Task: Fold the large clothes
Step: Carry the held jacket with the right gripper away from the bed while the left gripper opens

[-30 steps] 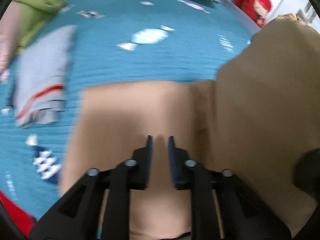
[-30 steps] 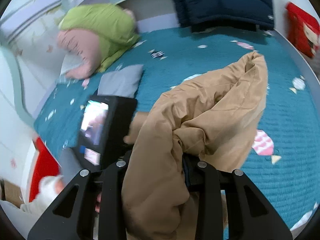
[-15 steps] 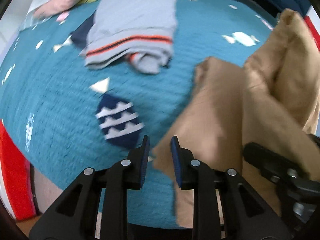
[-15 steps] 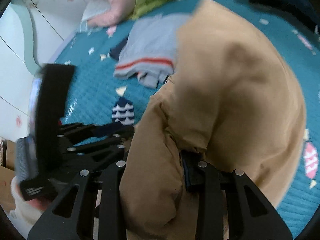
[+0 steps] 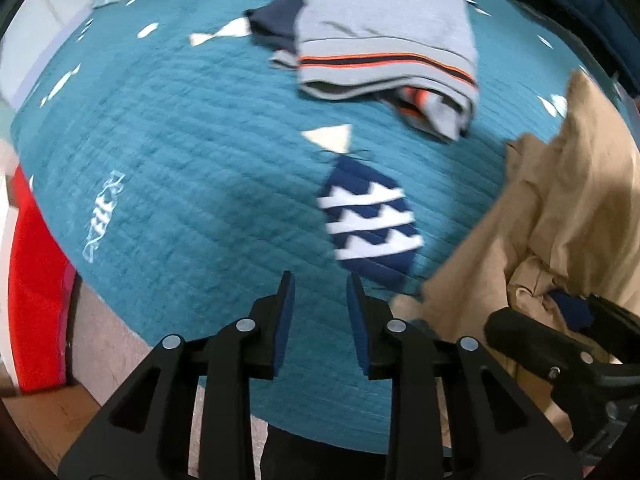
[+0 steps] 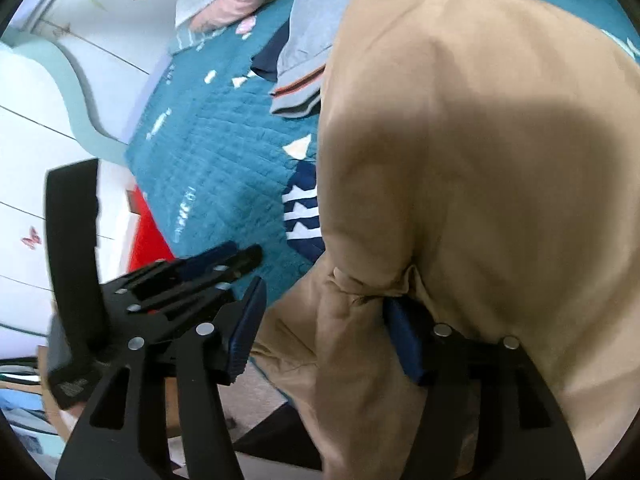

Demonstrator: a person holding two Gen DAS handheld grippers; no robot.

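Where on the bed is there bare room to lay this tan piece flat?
The widest bare stretch of teal bedspread lies left of the tan garment, between the folded grey top and the near bed edge, running left toward the red item. The right side is crowded by the tan heap itself; the far edge holds the grey top.

Tan garment (image 6: 460, 160) – large, plain, bunched in a thick rumpled heap on the teal quilted bedspread (image 5: 192, 152), near its edge. Grey folded garment (image 5: 384, 36) with orange-navy stripe lies flat further up the bed – well apart from it.
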